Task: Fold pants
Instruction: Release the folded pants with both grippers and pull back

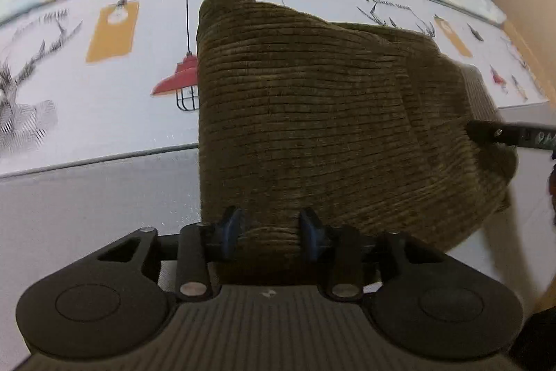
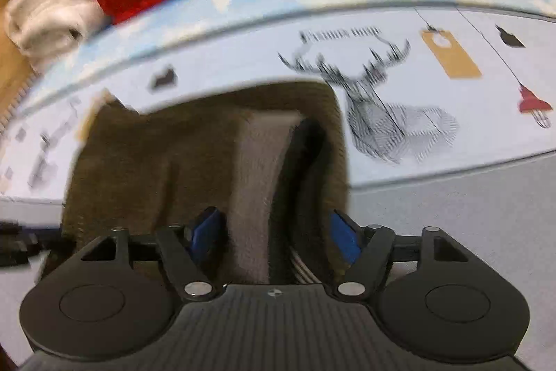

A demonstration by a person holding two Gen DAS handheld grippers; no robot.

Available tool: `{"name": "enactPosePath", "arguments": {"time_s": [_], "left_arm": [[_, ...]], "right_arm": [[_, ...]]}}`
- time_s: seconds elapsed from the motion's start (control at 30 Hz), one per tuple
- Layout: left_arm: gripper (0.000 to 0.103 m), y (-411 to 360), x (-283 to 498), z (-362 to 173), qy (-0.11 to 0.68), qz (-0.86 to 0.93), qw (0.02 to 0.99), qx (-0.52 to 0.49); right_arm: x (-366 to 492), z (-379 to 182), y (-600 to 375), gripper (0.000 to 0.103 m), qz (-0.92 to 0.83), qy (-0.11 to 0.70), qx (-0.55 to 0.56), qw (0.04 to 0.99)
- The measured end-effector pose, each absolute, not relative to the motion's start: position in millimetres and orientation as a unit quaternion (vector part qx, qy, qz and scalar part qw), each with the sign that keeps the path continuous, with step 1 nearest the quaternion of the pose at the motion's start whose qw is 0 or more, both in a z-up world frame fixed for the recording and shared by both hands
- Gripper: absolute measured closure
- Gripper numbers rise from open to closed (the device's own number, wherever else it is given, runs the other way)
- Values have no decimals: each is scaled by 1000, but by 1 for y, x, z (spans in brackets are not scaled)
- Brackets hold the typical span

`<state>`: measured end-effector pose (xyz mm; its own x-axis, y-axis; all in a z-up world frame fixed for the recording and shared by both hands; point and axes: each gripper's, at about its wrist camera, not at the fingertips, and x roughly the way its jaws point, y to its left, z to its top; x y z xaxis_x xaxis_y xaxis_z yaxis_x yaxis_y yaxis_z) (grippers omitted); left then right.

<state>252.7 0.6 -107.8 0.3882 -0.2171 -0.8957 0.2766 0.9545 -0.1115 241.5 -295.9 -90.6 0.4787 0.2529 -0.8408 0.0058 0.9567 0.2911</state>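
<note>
Folded olive corduroy pants on printed bedsheet, left tongs and right tongs spread over fabric

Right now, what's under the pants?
The olive pants lie folded on a printed sheet with lamp and deer drawings; a red lamp print pokes out at their left edge. Whatever print or object sits beneath the fabric is covered.
</note>
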Motion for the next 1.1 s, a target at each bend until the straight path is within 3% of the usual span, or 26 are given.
{"name": "enactPosePath", "arguments": {"time_s": [0.17,0.23,0.3,0.37,0.53,0.6,0.8,0.97,1.1], "left_arm": [[37,10,248,-91,511,-149,846,-30],[37,0,246,-101,529,-151,835,2],[28,-8,238,-109,519,-148,840,56],[28,-12,234,-102,502,-139,851,68],[26,-15,209,-71,445,-93,884,112],[14,-13,196,-50,414,-85,899,114],[9,-7,121,6,315,-48,942,103],[8,-21,65,13,262,-40,960,88],[8,-26,58,7,291,-75,951,67]], "right_arm": [[230,-80,-298,26,95,495,142,852],[228,-88,-292,25,102,520,114,840],[226,-90,-293,18,95,531,106,836],[225,-82,-295,19,85,526,113,839],[201,-35,-293,23,58,450,77,888],[190,-14,-291,23,47,420,63,904],[125,42,-283,15,62,325,52,942],[75,38,-270,11,63,302,55,950],[62,25,-258,11,53,300,69,950]]}}
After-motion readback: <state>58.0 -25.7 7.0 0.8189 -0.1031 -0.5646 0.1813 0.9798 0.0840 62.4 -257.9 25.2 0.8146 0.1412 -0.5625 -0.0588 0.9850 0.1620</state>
